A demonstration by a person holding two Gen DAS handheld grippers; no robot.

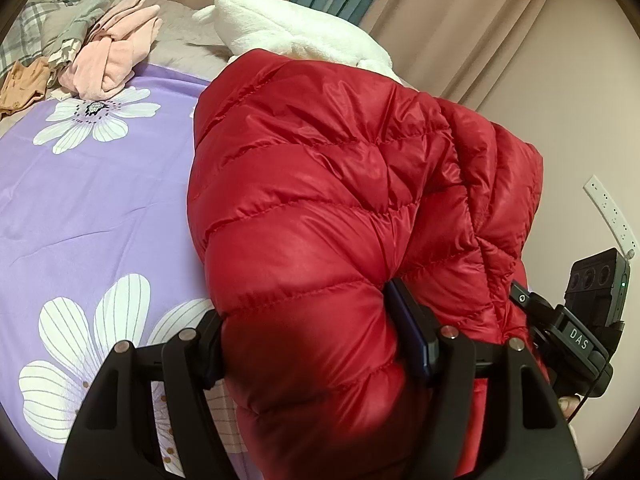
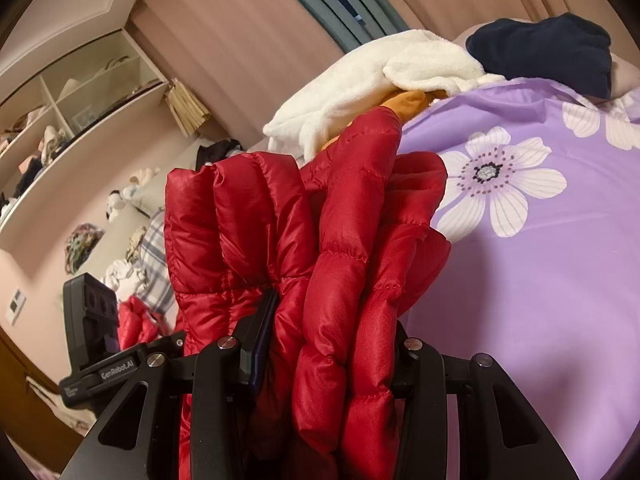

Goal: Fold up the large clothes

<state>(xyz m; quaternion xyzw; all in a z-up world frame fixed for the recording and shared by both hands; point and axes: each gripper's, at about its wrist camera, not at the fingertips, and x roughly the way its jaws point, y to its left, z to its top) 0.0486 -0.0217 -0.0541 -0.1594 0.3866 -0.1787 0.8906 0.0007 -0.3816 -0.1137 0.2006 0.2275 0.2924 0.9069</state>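
A shiny red quilted down jacket (image 1: 340,184) is bunched up over the right side of a bed with a purple flowered sheet (image 1: 100,192). My left gripper (image 1: 316,344) is shut on a thick fold of it, the padding bulging between the two black fingers. In the right wrist view the same red jacket (image 2: 320,240) rises in puffy folds, and my right gripper (image 2: 328,364) is shut on a bundle of them. The other gripper's black body (image 1: 580,320) shows at the right edge of the left view, close against the jacket.
A white fleece garment (image 1: 304,28) lies behind the jacket near the curtains. Pink and plaid clothes (image 1: 108,56) are piled at the bed's far left. A dark navy garment (image 2: 552,48) sits at the bed's far end. Open shelves (image 2: 72,120) stand along the wall.
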